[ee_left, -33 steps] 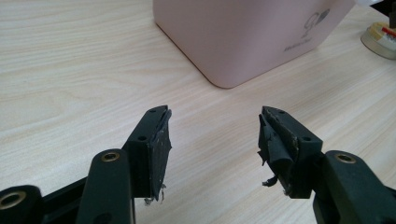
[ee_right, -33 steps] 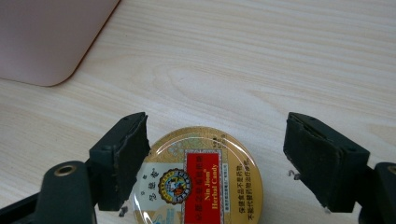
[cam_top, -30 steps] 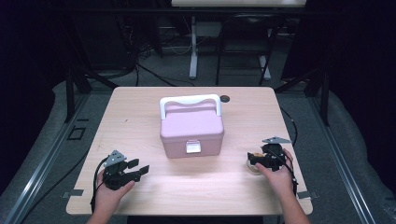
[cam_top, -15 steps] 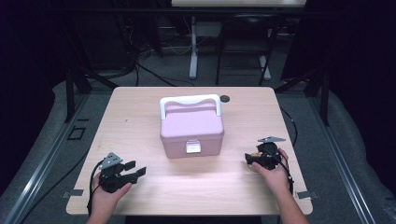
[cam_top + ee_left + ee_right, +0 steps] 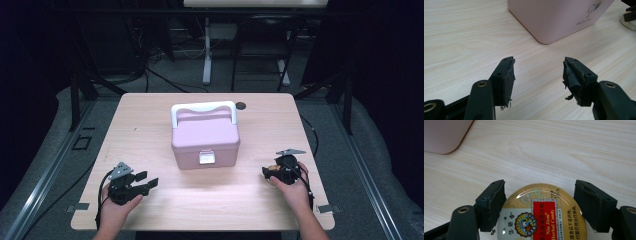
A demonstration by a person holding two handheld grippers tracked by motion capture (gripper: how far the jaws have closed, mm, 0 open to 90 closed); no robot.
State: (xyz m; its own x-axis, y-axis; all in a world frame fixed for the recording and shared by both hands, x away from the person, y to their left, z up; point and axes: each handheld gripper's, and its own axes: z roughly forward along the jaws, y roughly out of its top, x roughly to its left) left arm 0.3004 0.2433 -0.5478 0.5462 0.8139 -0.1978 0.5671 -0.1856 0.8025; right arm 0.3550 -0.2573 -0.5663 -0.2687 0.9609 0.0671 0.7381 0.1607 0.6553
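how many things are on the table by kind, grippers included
pink box with white handle: 1
round candy tin: 1
grippers: 2, the left gripper with jaws open and empty, the right gripper with jaws open either side of the tin
total: 4

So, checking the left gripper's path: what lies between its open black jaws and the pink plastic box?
Nothing: bare light wooden table runs from the left gripper to the pink plastic box, seen in the left gripper view.
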